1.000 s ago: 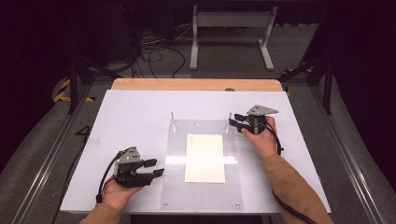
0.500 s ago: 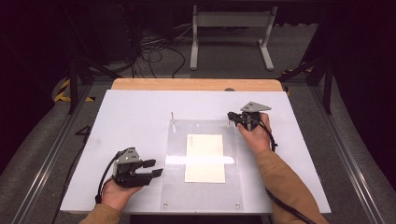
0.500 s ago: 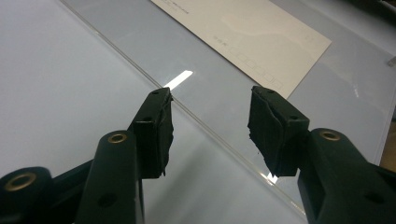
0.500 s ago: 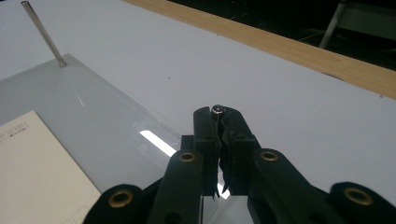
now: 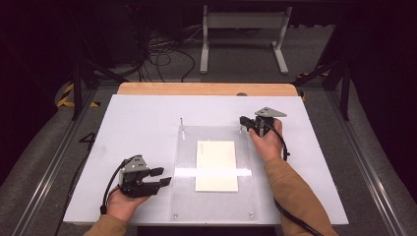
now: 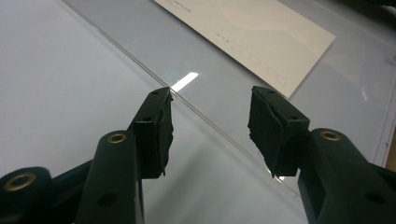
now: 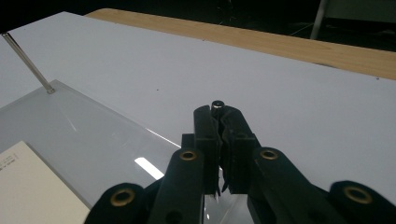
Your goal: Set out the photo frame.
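The right gripper [image 5: 244,120] has just closed its fingers on a thin metal pin [image 7: 217,104] at the clear plate's [image 5: 187,162] one-o'clock corner. The left gripper [image 5: 161,177], fingers open and empty, rests at eight o'clock on the surface [image 5: 137,118].

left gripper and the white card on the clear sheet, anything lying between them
Nothing lies there. In the high view, the left gripper and the card are separated by bare clear sheet only.

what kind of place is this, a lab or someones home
Most likely a lab or recording studio, not a home: a white table stands in a dark room, loose cables trail over a grey floor, and a metal stand and floor rails flank it.
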